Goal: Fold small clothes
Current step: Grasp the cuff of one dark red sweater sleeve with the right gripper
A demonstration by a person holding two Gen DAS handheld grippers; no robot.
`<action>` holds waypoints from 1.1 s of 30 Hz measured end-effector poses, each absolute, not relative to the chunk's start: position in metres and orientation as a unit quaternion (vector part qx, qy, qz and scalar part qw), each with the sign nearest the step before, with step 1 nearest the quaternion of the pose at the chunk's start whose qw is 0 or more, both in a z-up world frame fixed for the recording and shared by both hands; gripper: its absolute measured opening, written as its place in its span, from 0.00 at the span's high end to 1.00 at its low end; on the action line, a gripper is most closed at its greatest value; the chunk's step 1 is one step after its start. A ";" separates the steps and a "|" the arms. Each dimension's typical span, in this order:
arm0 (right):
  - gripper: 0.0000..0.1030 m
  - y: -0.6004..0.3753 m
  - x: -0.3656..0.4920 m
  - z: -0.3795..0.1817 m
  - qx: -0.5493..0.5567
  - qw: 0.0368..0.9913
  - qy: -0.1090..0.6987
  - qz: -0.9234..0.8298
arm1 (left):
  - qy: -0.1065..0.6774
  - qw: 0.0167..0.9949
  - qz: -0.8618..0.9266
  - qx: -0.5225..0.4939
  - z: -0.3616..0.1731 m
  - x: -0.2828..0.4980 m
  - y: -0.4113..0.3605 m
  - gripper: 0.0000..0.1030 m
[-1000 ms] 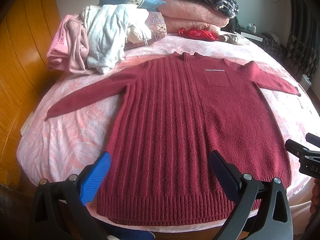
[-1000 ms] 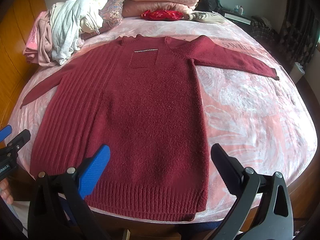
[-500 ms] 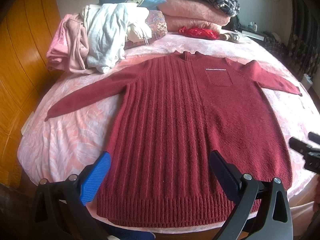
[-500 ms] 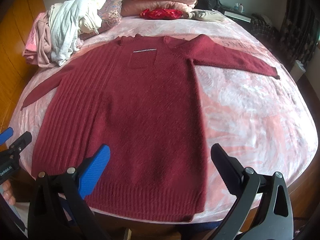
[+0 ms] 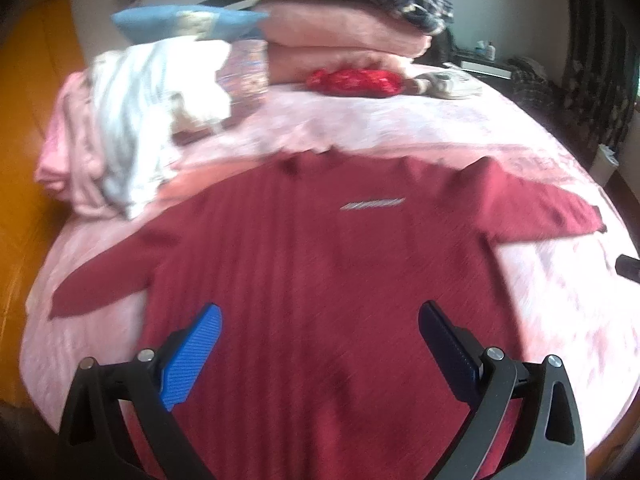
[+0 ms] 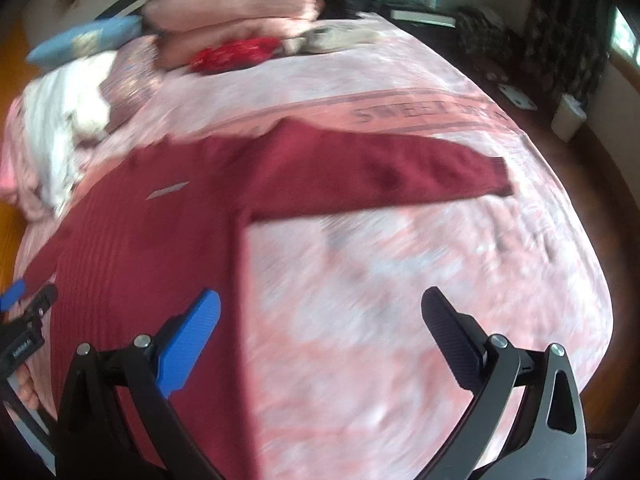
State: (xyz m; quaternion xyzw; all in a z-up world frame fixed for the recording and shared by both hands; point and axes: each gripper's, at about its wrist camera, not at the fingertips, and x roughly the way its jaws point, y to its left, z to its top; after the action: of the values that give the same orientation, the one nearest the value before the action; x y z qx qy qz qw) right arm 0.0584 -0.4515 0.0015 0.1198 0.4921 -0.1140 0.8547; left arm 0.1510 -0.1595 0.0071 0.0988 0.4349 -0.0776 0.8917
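A dark red knit sweater (image 5: 320, 280) lies flat on the pink bed cover, front up, both sleeves spread out. In the right wrist view its body (image 6: 140, 248) fills the left side and its right sleeve (image 6: 380, 176) stretches toward the right. My left gripper (image 5: 318, 320) is open and empty, above the sweater's middle. My right gripper (image 6: 320, 308) is open and empty, above bare bed cover just right of the sweater's side edge. The left gripper also shows at the left edge of the right wrist view (image 6: 28, 300). Both views are blurred.
A pile of white and pink clothes (image 5: 132, 128) sits at the bed's back left. Folded pink blankets (image 5: 344, 40), a blue pillow (image 5: 180, 22) and a red item (image 5: 352, 80) lie at the back. The bed cover (image 6: 400, 280) extends right. Wooden panelling (image 5: 28, 120) stands at the left.
Both grippers have moved forward over the bed. The left one now sits over the sweater's middle; the right one has swung right toward the right sleeve. Both stay open.
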 end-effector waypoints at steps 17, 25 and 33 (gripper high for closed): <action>0.03 -0.714 0.137 -0.107 0.204 0.798 0.540 -0.171 | 0.452 0.878 -0.129 0.093 -0.064 0.261 -0.367 0.04; 0.04 -0.755 0.156 -0.140 0.258 0.781 0.546 -0.156 | 0.448 0.881 -0.114 0.104 -0.083 0.279 -0.392 0.04; 0.55 -0.738 0.170 -0.143 0.203 0.782 0.571 -0.148 | 0.449 0.880 -0.106 0.112 -0.088 0.287 -0.417 0.04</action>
State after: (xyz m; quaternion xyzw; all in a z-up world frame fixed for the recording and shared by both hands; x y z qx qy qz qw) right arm 0.1700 -0.7379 -0.1431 0.2029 0.5705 -0.1475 0.7820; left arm 0.2865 -0.4167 -0.0876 0.1122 0.4493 -0.1064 0.8799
